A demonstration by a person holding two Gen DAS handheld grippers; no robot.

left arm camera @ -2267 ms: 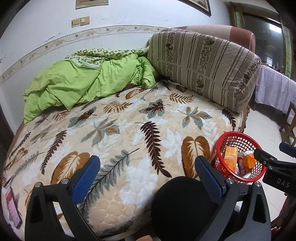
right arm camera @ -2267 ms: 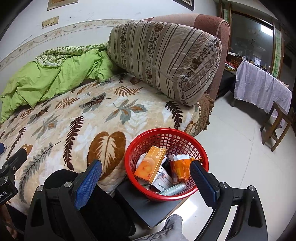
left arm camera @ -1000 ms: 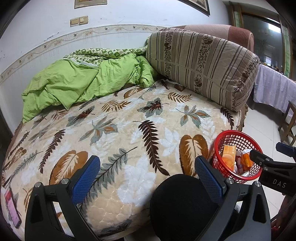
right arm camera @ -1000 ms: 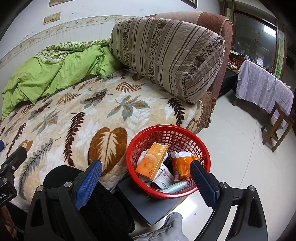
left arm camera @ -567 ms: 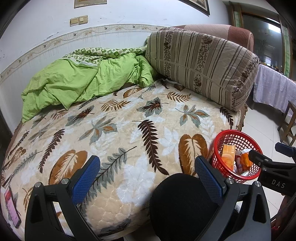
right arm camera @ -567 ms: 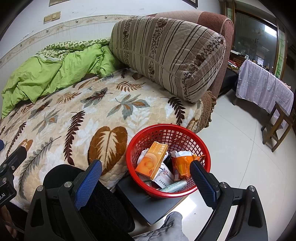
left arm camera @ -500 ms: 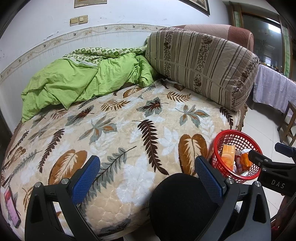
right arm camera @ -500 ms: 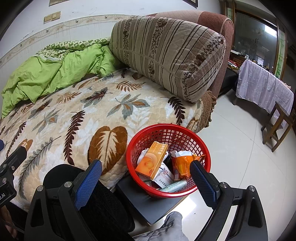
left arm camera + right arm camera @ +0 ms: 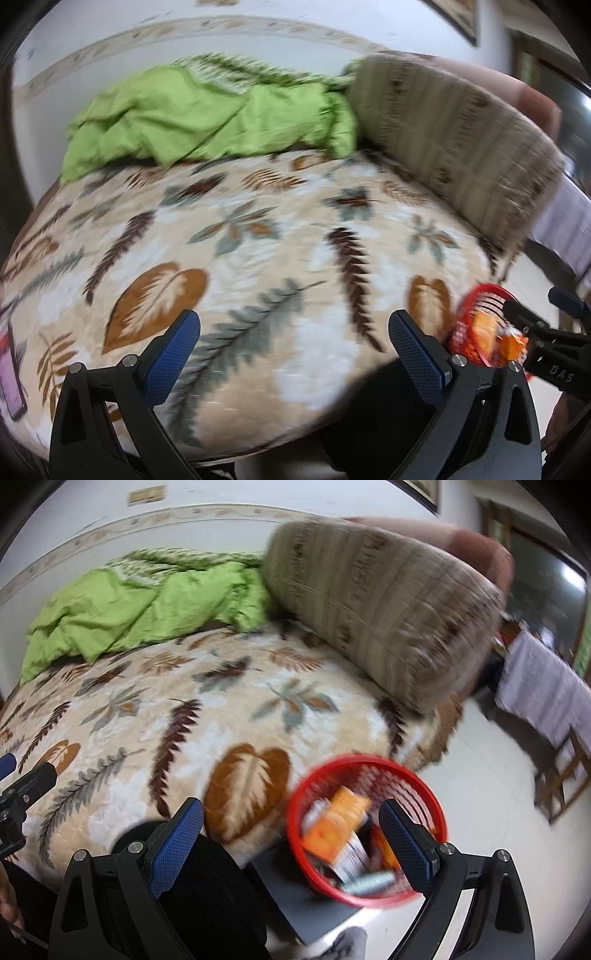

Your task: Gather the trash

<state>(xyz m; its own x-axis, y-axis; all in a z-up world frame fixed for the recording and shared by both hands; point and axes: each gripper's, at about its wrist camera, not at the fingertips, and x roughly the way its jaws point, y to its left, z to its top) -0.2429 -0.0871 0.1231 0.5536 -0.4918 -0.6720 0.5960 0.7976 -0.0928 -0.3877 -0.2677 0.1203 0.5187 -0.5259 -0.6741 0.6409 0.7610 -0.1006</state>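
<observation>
A red mesh basket (image 9: 369, 771) stands on a dark stool beside the bed and holds an orange box (image 9: 338, 825), a white box and other wrappers. It also shows at the right edge of the left wrist view (image 9: 480, 295). My right gripper (image 9: 291, 830) is open and empty, just above and left of the basket. My left gripper (image 9: 293, 341) is open and empty over the leaf-patterned bedspread (image 9: 258, 240). Both views are blurred by motion.
A green quilt (image 9: 207, 118) is bunched at the back of the bed. A large striped pillow (image 9: 376, 605) leans at the right. A pink phone-like object (image 9: 11, 380) lies at the bed's left edge. A wooden chair (image 9: 561, 779) and a cloth-covered table (image 9: 543, 690) stand on the tiled floor.
Both grippers have swung to the left, so the basket and pillow have shifted right in both views. The frames are now motion-blurred. Both grippers stay open.
</observation>
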